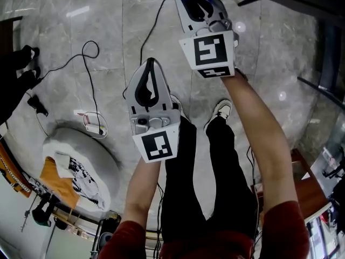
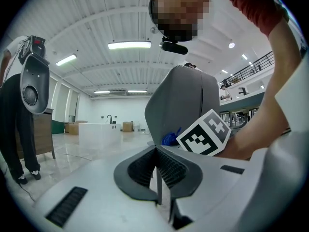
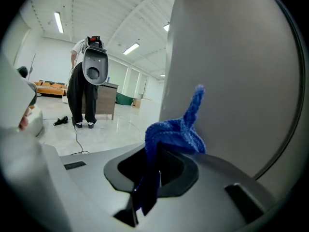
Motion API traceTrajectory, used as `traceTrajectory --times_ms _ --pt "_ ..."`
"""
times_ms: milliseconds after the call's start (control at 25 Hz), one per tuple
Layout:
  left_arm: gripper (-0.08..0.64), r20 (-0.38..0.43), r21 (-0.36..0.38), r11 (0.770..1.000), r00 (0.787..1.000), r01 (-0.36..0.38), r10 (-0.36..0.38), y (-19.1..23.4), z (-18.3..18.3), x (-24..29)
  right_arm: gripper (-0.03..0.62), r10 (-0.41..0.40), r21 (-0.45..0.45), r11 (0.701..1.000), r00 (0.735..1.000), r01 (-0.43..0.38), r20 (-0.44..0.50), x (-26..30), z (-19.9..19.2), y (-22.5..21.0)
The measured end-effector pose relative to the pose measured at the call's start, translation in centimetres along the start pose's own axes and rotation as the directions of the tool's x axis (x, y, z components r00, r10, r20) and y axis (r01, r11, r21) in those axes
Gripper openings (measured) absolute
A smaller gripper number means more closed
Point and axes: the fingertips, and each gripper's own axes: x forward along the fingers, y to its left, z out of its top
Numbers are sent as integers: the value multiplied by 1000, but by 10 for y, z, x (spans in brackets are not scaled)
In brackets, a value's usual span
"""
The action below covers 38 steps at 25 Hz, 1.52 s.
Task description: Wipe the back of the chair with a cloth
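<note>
Blue cloth [image 3: 174,135] is pinched tight in the right claw [image 3: 148,180]. It bunches just past the jaws, one tail pointing up against the grey chair back [image 3: 236,81]. The left claw [image 2: 158,180], jaws together on nothing, sits nearer the person. Both forearms are stretched forward.

No words, numbers or brand names can be read anywhere. The only printed signs are square black-and-white codes: the left code [image 1: 157,146] on the cube of the left gripper [image 1: 151,66], the right code [image 1: 209,50] on the cube of the right gripper [image 1: 198,1]. Neither spells letters.
</note>
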Motion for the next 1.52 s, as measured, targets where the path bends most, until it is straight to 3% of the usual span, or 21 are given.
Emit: traceTrajectory --times_ms 320,640,1040,1280,1520 --pt "14 -9 5 1000 1000 11 -11 0 -2 -1 57 -11 30 999 1000 11 -6 -4 -1 0" --pt "12 4 22 998 998 55 -55 -33 15 13 57 -53 46 998 998 52 32 -44 0 -24" --pt "12 29 28 990 990 139 -140 -114 52 35 57 -212 130 970 977 208 18 -148 -24 -121" --pt "13 47 52 976 975 212 -215 -170 80 52 57 -329 131 936 944 326 2 -201 -34 -199" --pt "13 64 49 968 966 248 -250 -200 98 66 57 -409 156 901 912 404 1 -218 -29 -256"
